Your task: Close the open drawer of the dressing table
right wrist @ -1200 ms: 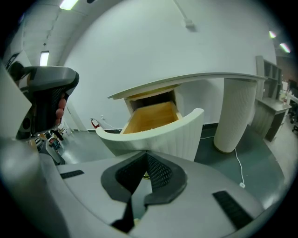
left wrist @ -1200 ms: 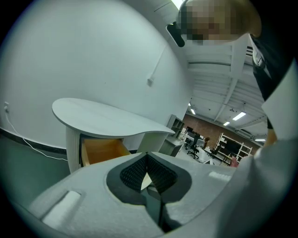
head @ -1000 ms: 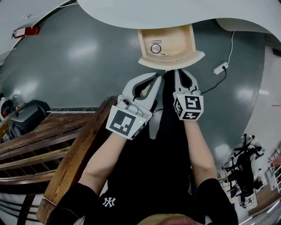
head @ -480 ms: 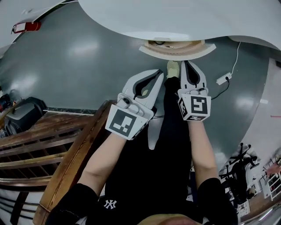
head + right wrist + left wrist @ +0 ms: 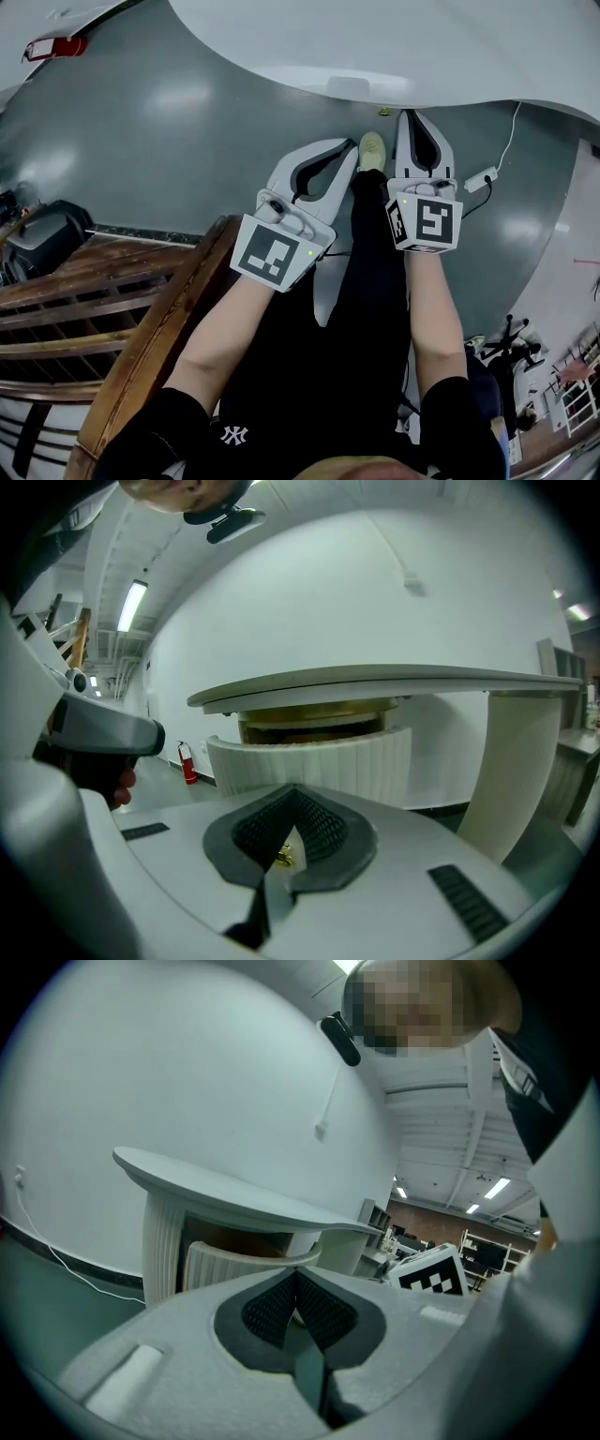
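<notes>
1. The drawer (image 5: pixel 349 87), top middle of the head view, has slid in under the dressing table (image 5: pixel 394 47). A second ago its whole wooden inside lay open, and half a second ago only a strip. Now just the pale curved front peeps out.
2. The round thing that lay inside it has gone out of sight.
3. My right gripper (image 5: pixel 419 124) has climbed up the frame, so its tips are near the table's edge.
4. My left gripper (image 5: pixel 345 156) rose too, though less far.

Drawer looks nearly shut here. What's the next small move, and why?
Probably nudge the drawer front inward with the shut right gripper: in the right gripper view it juts from under the tabletop, with wood showing above it.
</notes>
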Tool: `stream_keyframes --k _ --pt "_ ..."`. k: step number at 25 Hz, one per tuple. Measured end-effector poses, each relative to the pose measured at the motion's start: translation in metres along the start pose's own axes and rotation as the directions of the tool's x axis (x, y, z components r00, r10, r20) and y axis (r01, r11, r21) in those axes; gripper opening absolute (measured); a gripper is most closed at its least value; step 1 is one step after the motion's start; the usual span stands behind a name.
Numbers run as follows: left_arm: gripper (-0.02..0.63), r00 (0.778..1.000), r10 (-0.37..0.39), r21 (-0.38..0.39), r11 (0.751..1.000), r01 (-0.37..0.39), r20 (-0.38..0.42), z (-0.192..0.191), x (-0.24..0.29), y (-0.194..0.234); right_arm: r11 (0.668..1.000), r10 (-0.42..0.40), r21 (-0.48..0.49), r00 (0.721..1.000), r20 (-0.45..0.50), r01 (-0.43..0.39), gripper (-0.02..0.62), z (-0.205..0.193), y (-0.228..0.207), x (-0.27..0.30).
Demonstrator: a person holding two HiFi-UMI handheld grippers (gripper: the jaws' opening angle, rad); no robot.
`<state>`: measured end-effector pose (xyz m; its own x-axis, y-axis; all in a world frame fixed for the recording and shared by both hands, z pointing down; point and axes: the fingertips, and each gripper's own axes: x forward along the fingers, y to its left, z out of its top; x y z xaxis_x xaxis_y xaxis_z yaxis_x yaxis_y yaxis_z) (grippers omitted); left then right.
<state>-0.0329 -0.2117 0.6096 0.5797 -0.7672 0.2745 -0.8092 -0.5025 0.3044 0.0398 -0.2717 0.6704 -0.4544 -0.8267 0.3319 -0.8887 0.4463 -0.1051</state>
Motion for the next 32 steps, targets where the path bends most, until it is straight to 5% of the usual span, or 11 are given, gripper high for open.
stream_keyframes --k 32 --pt "0.009 0.995 0.082 -0.012 0.997 -0.081 0.057 -0.002 0.030 0.051 0.993 0.002 -0.114 0.987 0.158 0.016 0.015 0.033 -0.015 0.074"
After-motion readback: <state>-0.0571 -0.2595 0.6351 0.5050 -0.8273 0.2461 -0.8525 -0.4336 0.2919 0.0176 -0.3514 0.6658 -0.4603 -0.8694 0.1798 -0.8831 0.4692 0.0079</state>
